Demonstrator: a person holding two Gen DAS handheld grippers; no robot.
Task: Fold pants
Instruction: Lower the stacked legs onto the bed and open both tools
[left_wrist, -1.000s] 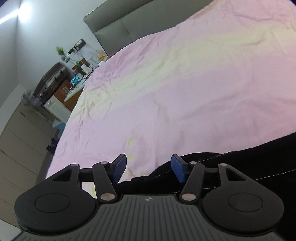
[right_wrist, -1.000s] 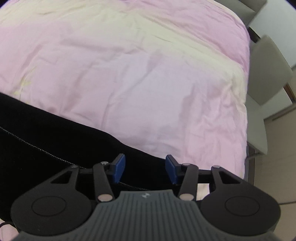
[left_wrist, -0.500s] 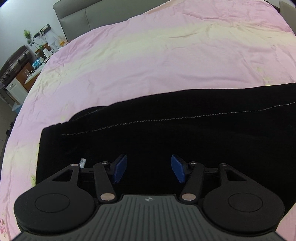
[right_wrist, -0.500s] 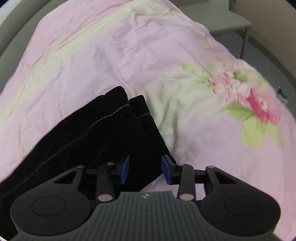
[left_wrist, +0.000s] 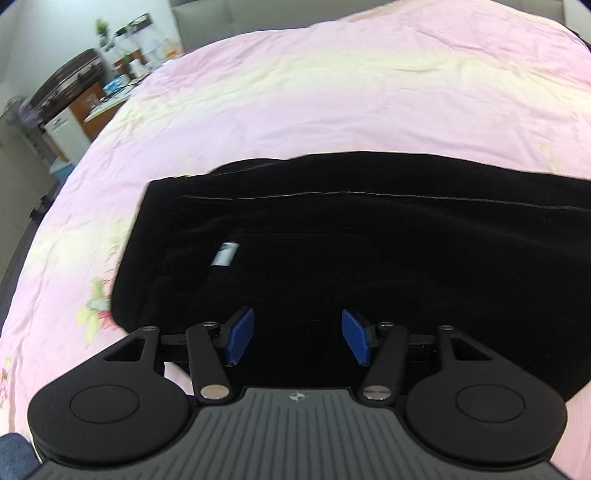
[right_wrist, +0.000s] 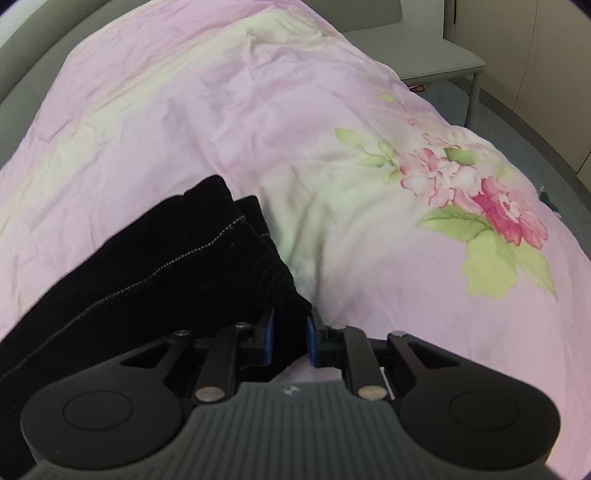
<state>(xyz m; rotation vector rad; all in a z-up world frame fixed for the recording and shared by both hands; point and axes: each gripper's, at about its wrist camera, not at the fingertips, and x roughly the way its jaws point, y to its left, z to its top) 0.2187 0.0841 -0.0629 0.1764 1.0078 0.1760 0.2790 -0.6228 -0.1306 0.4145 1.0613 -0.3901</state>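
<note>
Two tools over black pants (left_wrist: 369, 251): left tool (left_wrist: 297, 341) gapes wide above them; right tool (right_wrist: 290, 341) just closing on the hem.

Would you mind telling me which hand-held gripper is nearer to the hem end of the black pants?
Right. The right hand-held gripper has just been closing on the pants at a hem corner. The left hand-held gripper hangs open over the opposite end, near the white label.

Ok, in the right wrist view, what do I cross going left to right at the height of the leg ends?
Pink bedspread → black pants, leg ends → pale patch of bedspread → pink flower print → grey floor at the edge.
</note>
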